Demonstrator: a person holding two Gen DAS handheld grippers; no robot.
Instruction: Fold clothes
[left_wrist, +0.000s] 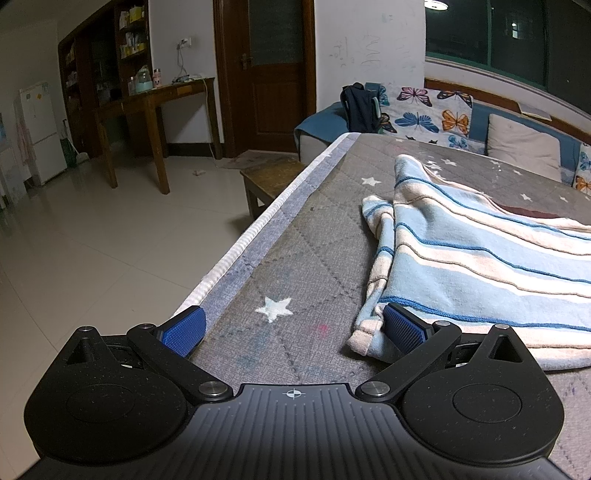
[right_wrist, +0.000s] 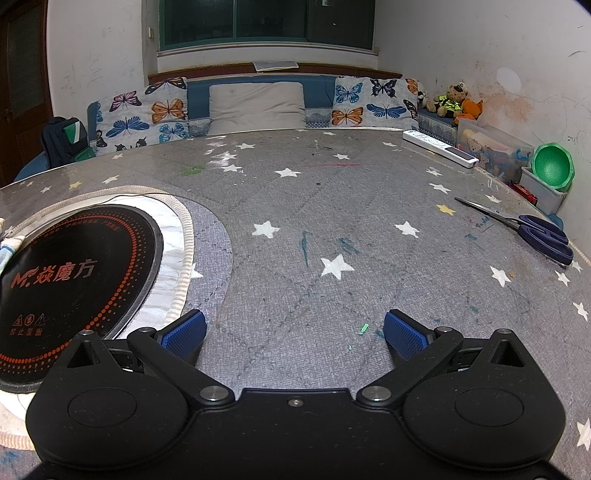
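A light blue and cream striped garment (left_wrist: 480, 258) lies bunched on the grey star-print table cover (left_wrist: 295, 258), on the right of the left wrist view. My left gripper (left_wrist: 293, 326) is open, low over the table's left edge; its right blue pad (left_wrist: 402, 326) touches the garment's near corner, and nothing is between the fingers. In the right wrist view my right gripper (right_wrist: 294, 330) is open over bare cover (right_wrist: 332, 221), holding nothing. A small piece of the striped garment (right_wrist: 7, 247) shows at the far left edge there.
A round black induction cooktop (right_wrist: 74, 273) is set into the table left of my right gripper. Scissors (right_wrist: 532, 229) and a white remote (right_wrist: 439, 147) lie at the right. A sofa with cushions (right_wrist: 255, 103) runs behind. Tiled floor (left_wrist: 92, 240) and a wooden stool (left_wrist: 269, 177) lie left of the table.
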